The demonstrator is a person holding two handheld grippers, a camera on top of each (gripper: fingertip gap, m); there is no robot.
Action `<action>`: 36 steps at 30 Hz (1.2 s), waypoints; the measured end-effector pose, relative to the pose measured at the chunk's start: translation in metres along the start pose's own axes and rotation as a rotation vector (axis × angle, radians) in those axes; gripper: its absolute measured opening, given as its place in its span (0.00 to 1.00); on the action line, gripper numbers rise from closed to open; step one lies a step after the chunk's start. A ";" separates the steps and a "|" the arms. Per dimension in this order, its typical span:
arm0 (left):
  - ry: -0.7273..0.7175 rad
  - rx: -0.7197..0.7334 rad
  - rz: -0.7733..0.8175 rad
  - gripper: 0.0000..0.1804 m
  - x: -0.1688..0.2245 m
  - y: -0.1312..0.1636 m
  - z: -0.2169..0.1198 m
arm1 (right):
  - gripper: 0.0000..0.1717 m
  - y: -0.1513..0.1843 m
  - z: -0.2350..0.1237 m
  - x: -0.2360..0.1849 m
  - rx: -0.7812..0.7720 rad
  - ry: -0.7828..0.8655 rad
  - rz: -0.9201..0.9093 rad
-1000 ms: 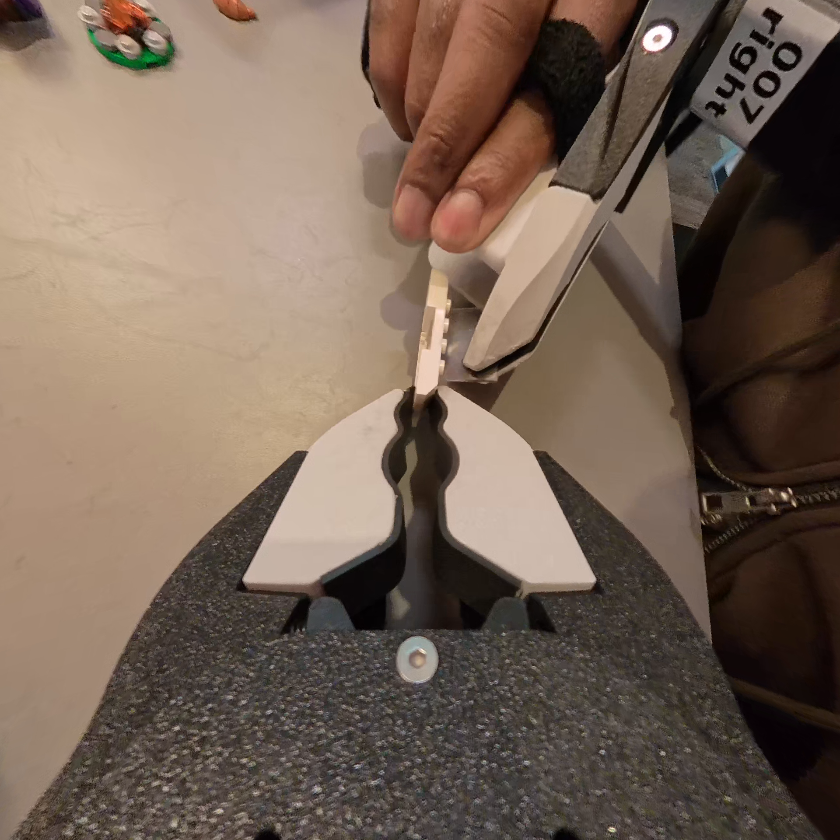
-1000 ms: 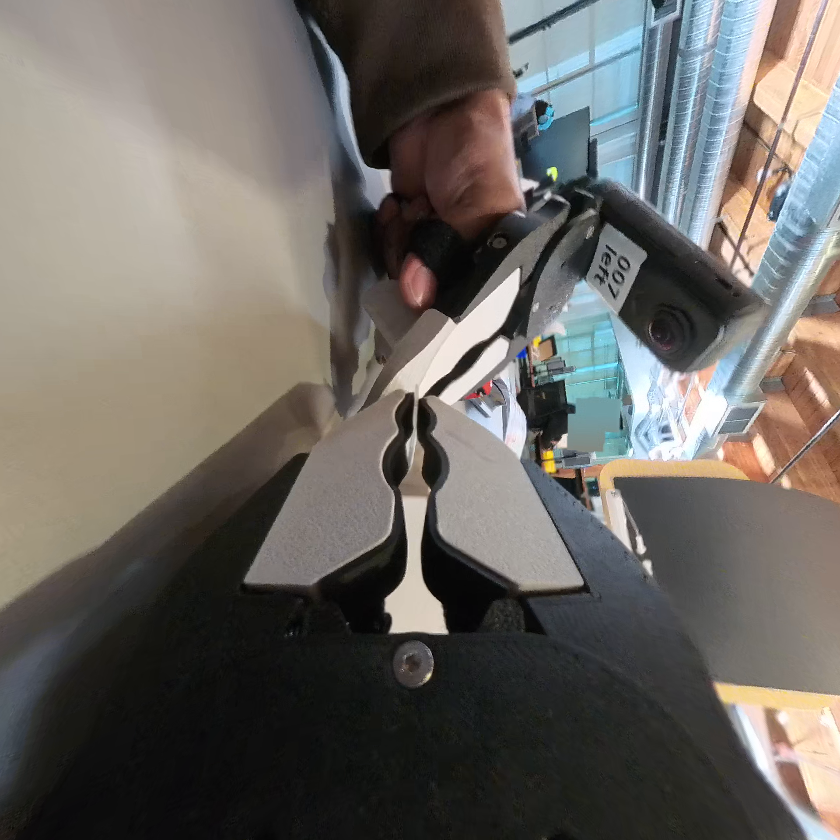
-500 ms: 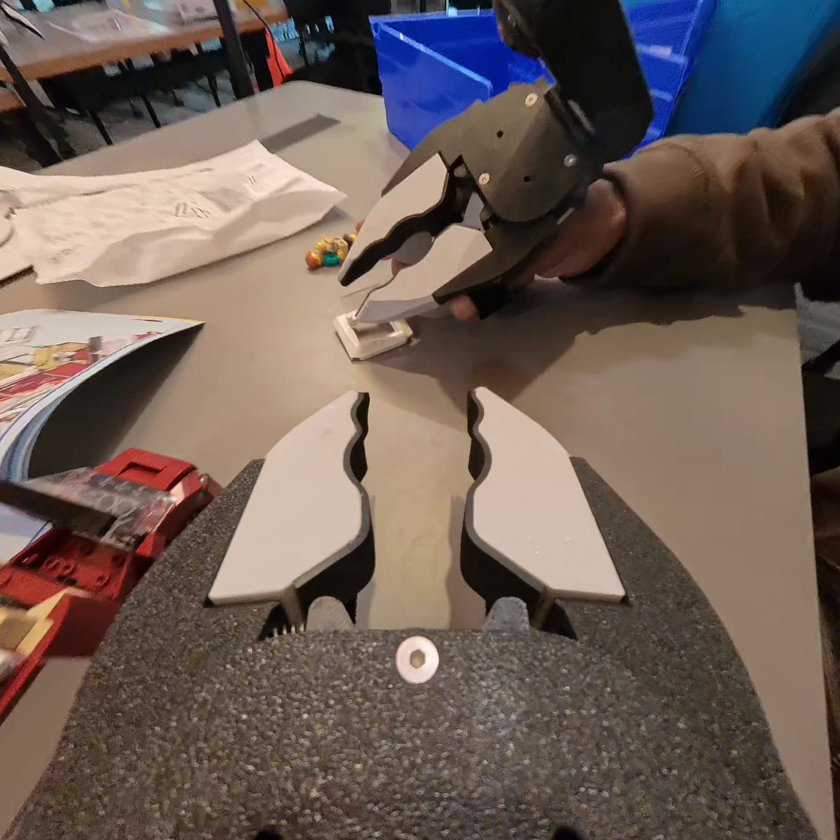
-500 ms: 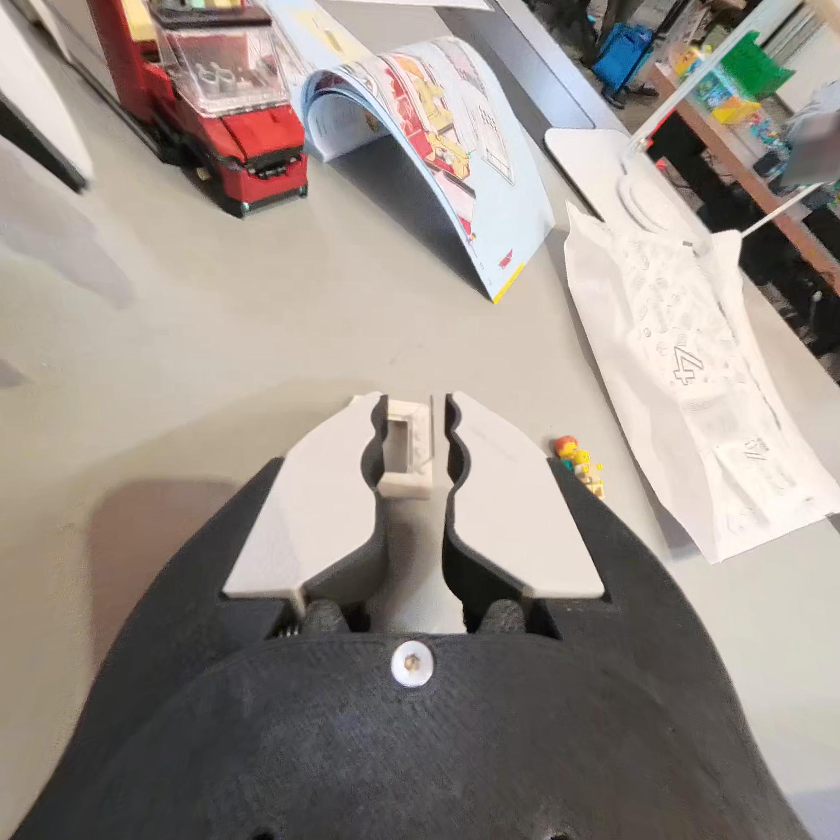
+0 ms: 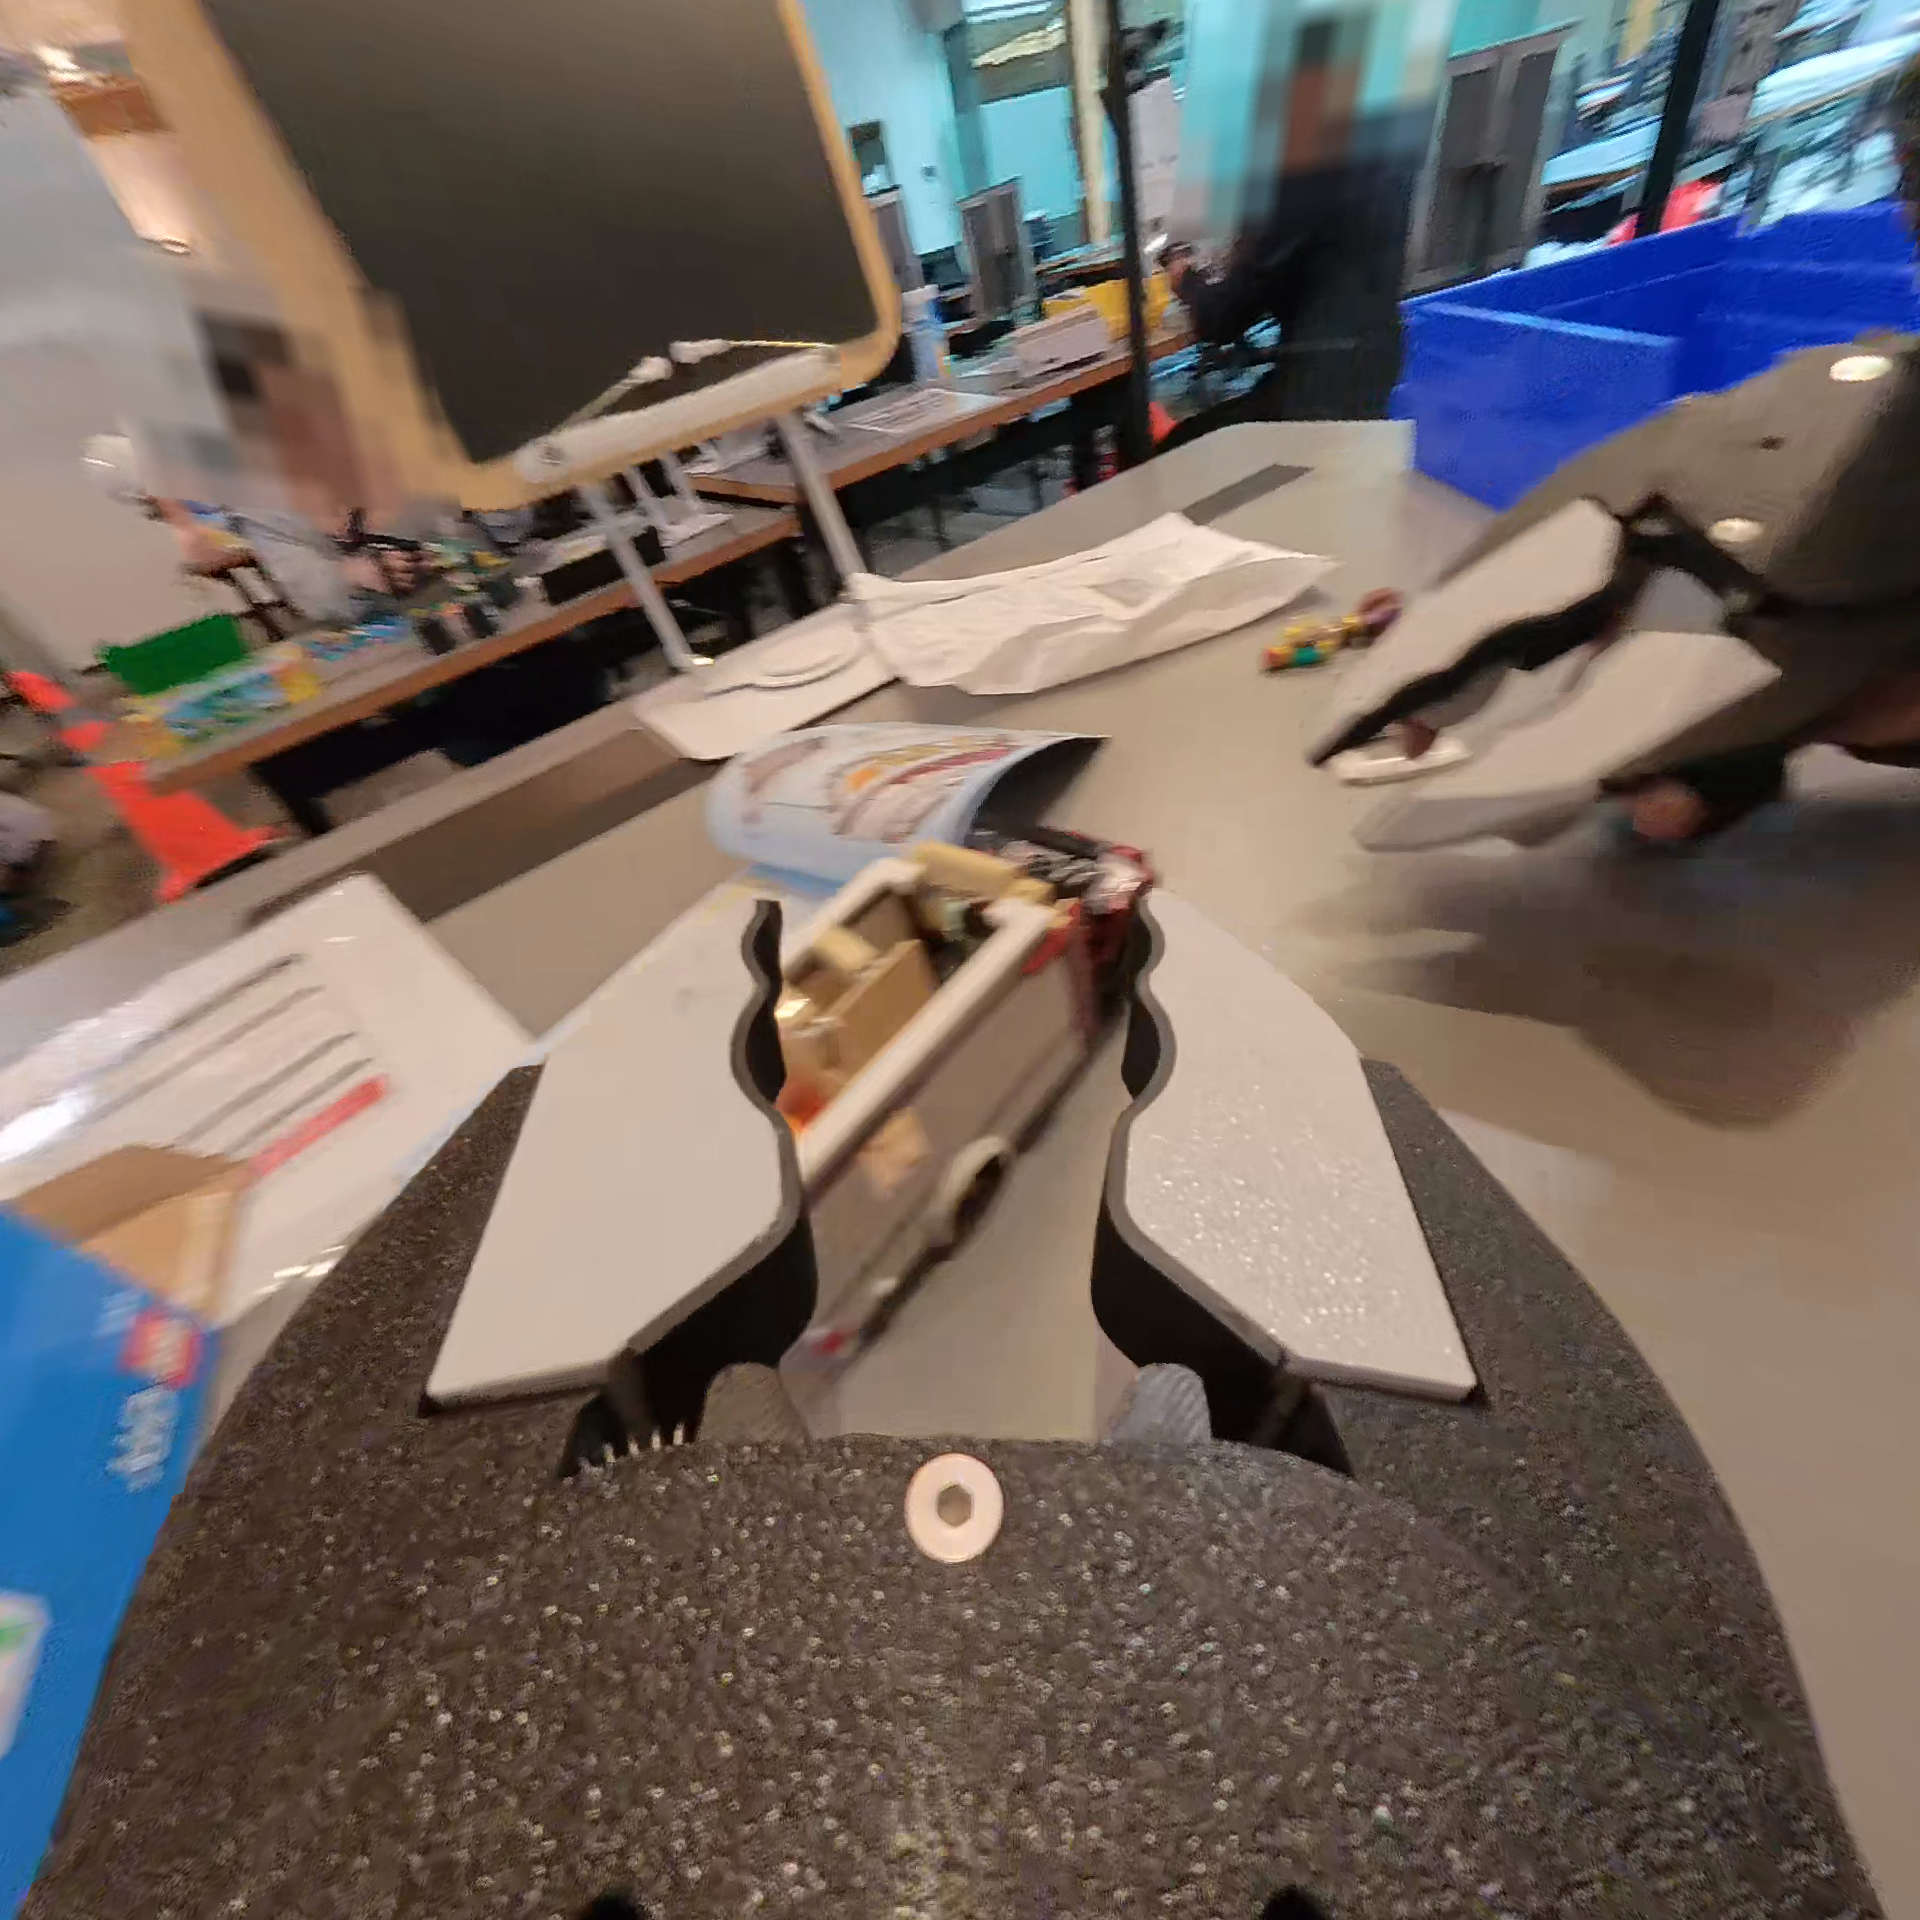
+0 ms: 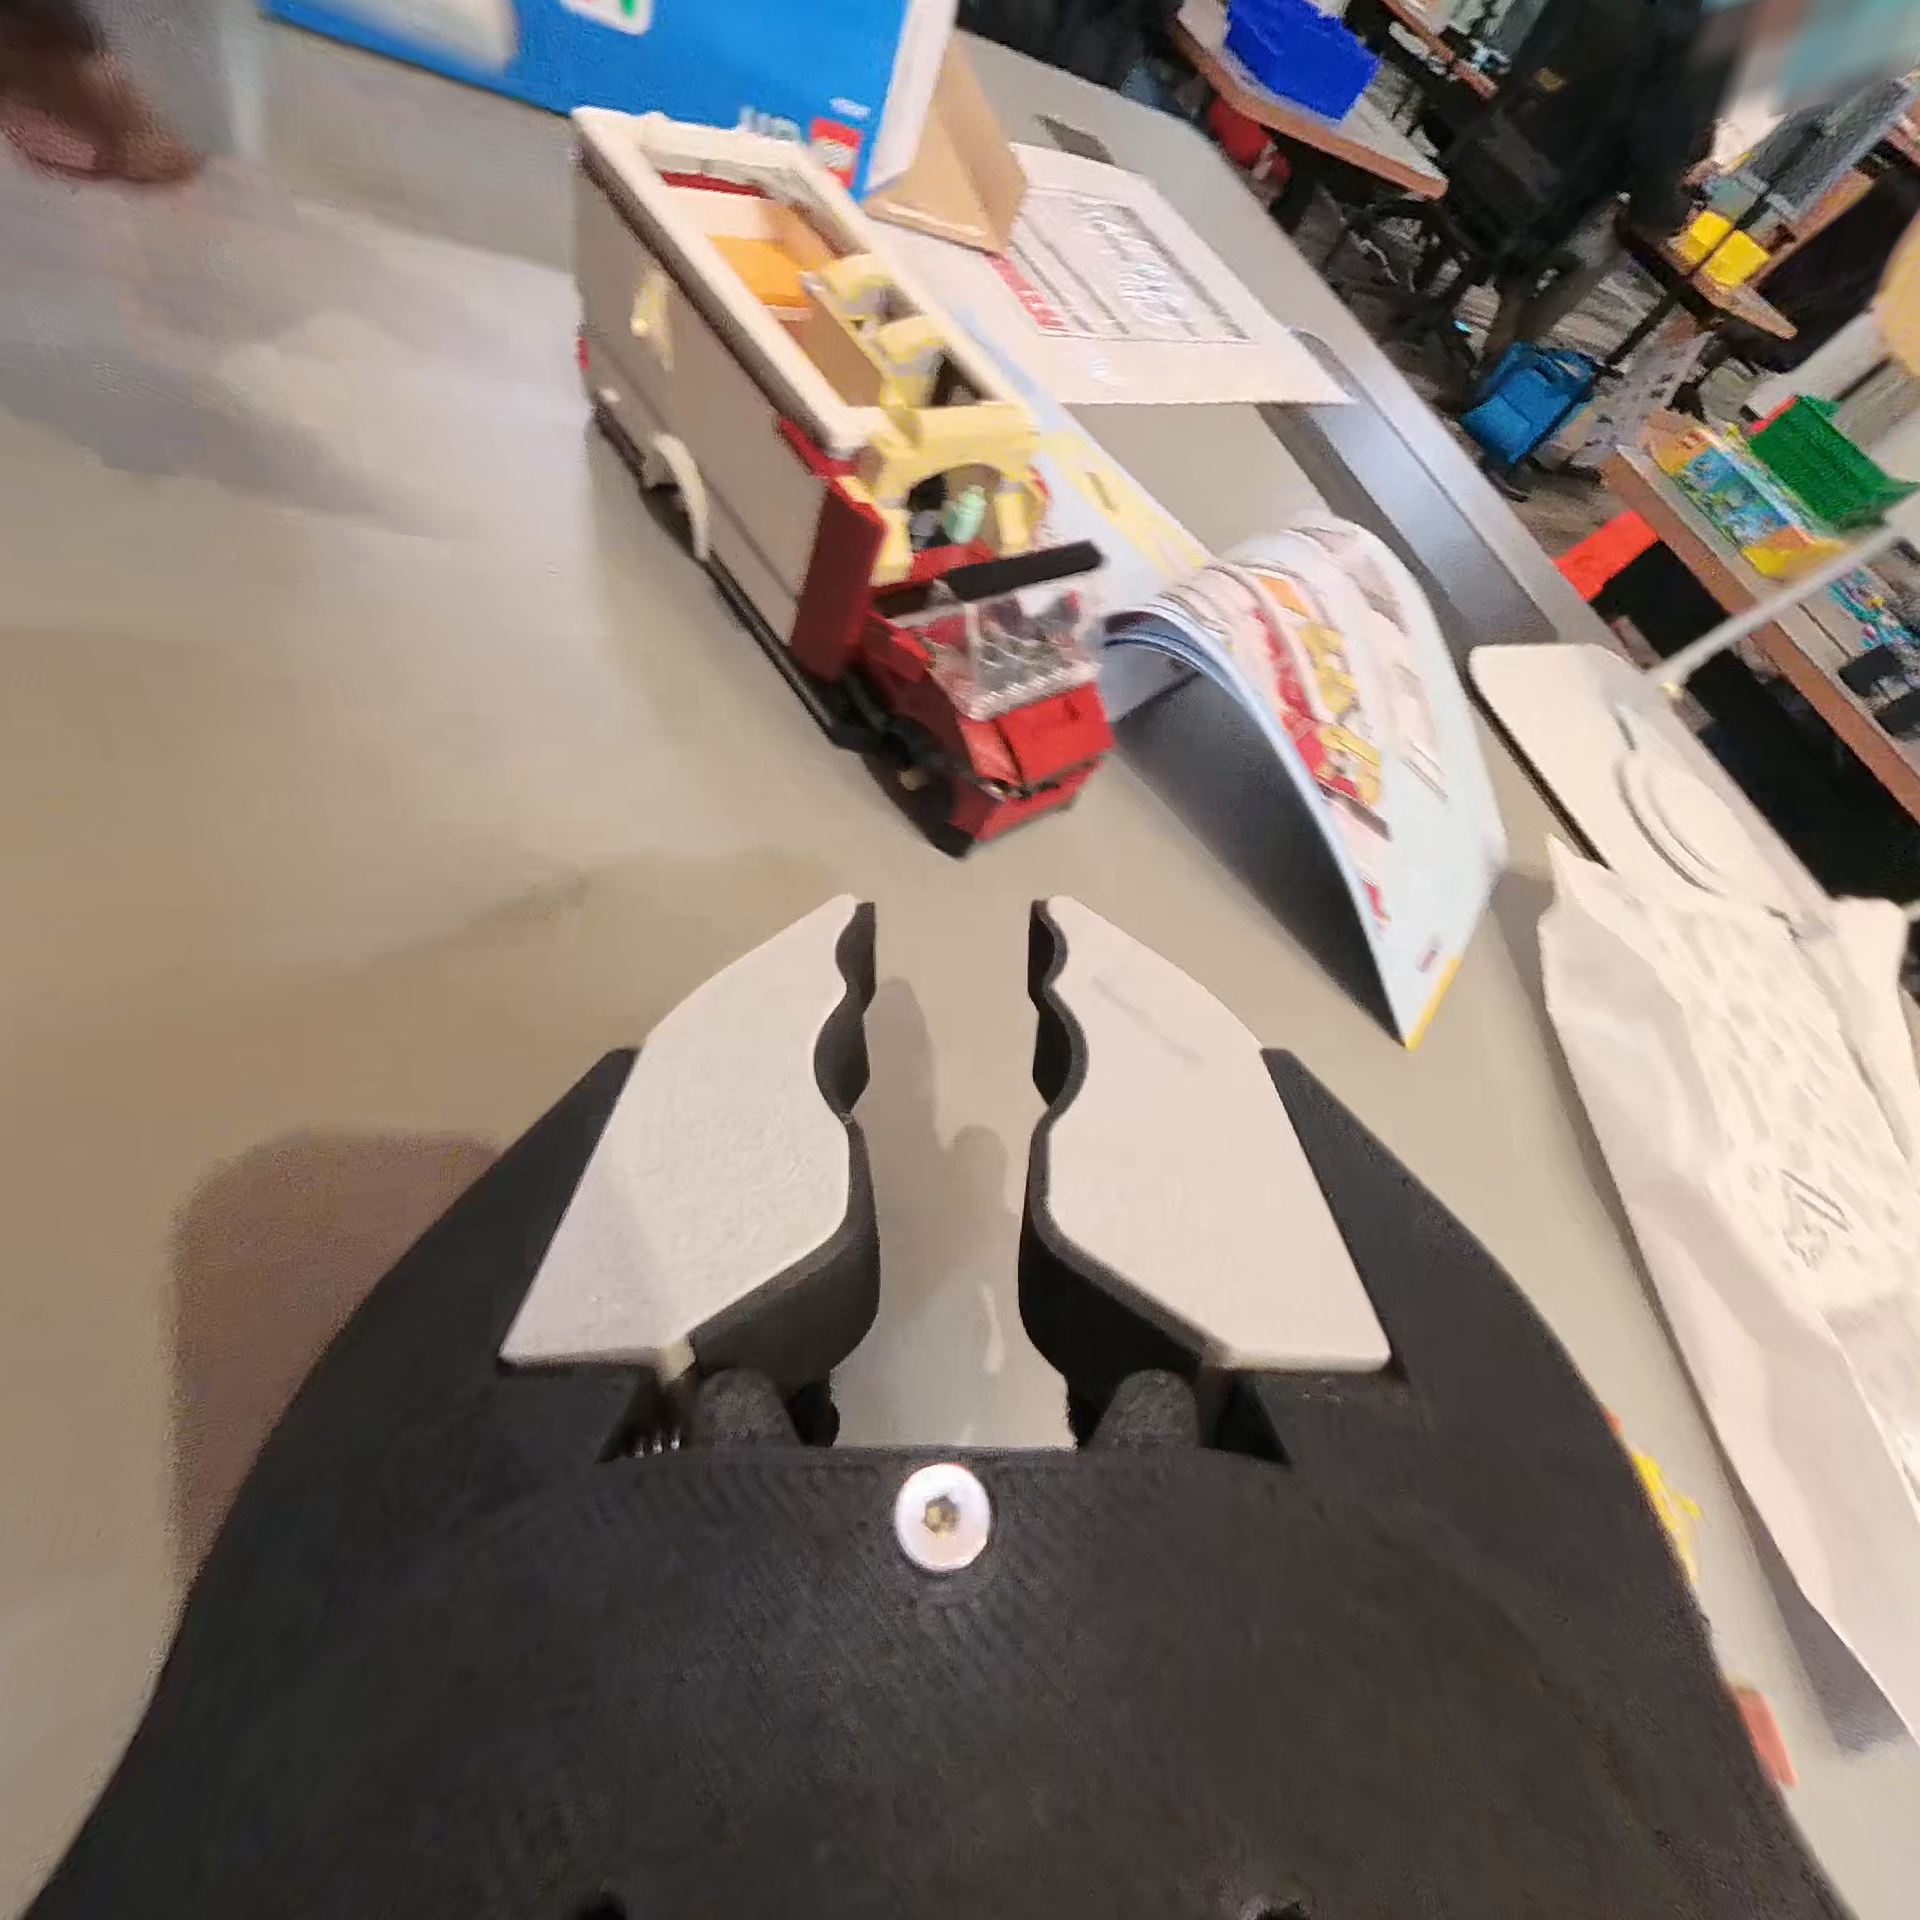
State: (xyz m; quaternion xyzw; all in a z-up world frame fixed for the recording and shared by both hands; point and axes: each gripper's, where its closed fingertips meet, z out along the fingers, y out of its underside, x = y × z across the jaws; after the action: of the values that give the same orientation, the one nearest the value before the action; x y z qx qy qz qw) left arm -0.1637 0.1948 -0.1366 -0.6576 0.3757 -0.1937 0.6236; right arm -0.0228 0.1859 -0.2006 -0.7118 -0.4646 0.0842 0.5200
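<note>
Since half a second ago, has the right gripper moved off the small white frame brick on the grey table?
Yes. The right gripper is open over bare grey table, no longer straddling the brick, and points toward the red-and-white toy truck.

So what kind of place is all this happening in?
Probably a shared workshop or lab: long worktables with blue bins stretch behind, and on the grey table a brick-built toy truck sits beside its open instruction booklet.

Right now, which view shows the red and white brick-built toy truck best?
The right wrist view: the toy truck stands whole on the grey table. The left wrist view shows it blurred, partly hidden between the left gripper's open fingers.
</note>
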 end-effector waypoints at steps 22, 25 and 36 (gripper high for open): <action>0.303 -0.441 -0.146 0.47 -0.027 0.089 0.009 | 0.44 0.016 0.076 -0.005 -0.317 -0.231 0.166; 0.287 -0.468 -0.098 0.52 -0.024 0.092 0.010 | 0.40 0.016 0.071 -0.008 -0.316 -0.254 0.150; 0.419 -0.493 -0.058 0.53 0.034 0.078 0.010 | 0.37 0.043 0.004 -0.028 -0.399 -0.280 0.127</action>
State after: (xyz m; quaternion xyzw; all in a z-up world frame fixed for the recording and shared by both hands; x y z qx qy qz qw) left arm -0.1544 0.1816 -0.2206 -0.7452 0.5126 -0.2458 0.3486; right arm -0.0166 0.1665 -0.2476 -0.8096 -0.4937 0.1210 0.2935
